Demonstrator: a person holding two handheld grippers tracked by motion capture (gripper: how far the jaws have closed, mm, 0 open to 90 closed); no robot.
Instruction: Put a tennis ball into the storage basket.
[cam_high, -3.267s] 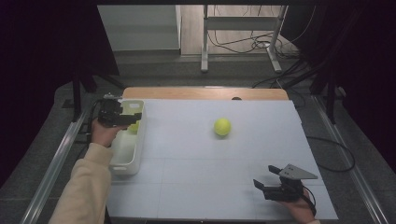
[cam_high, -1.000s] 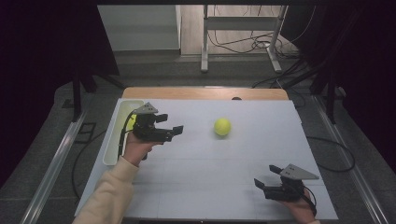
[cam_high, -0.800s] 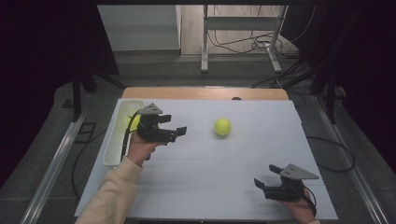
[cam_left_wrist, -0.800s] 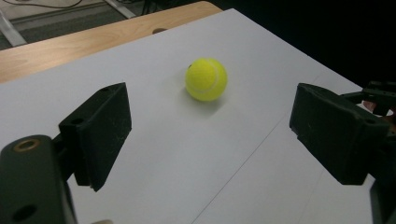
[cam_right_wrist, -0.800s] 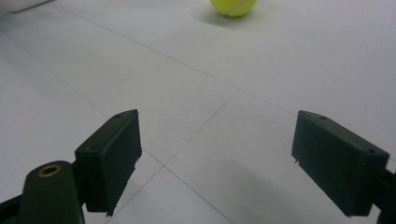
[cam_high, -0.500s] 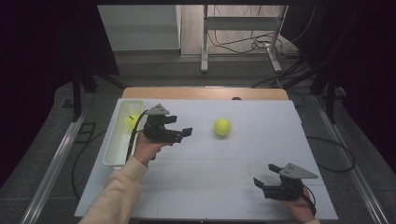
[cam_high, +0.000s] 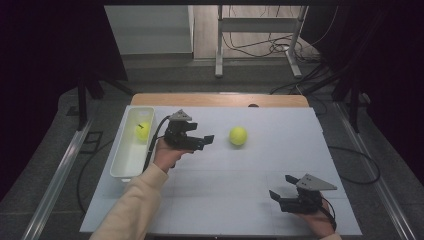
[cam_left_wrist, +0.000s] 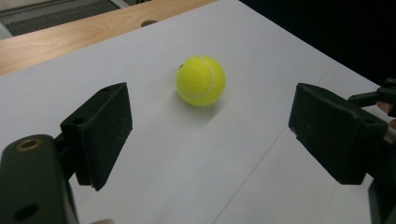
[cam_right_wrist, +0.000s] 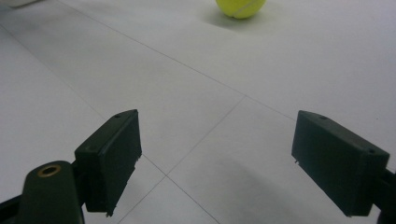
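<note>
A yellow tennis ball (cam_high: 238, 135) lies on the white table sheet (cam_high: 225, 210), right of centre toward the back. My left gripper (cam_high: 202, 140) hovers just left of it, jaws wide apart and pointing at it. In the left gripper view the ball (cam_left_wrist: 201, 80) sits ahead of the open left gripper (cam_left_wrist: 210, 140), beyond the fingertips, with nothing between them. A second tennis ball (cam_high: 142, 131) rests in the white tray (cam_high: 129, 159) at the left. My right gripper (cam_high: 280, 197) stays low at the front right, open and empty. The right gripper view has the ball (cam_right_wrist: 240, 7) far ahead of the right gripper (cam_right_wrist: 215, 163).
A wooden table edge (cam_high: 220, 99) runs along the back. Cables and a metal stand (cam_high: 257, 30) are on the floor behind. The other gripper (cam_left_wrist: 383, 95) peeks in at the right edge of the left gripper view.
The left gripper has moved right, away from the tray and toward the ball on the sheet, sinking slightly. The right gripper has kept still.
</note>
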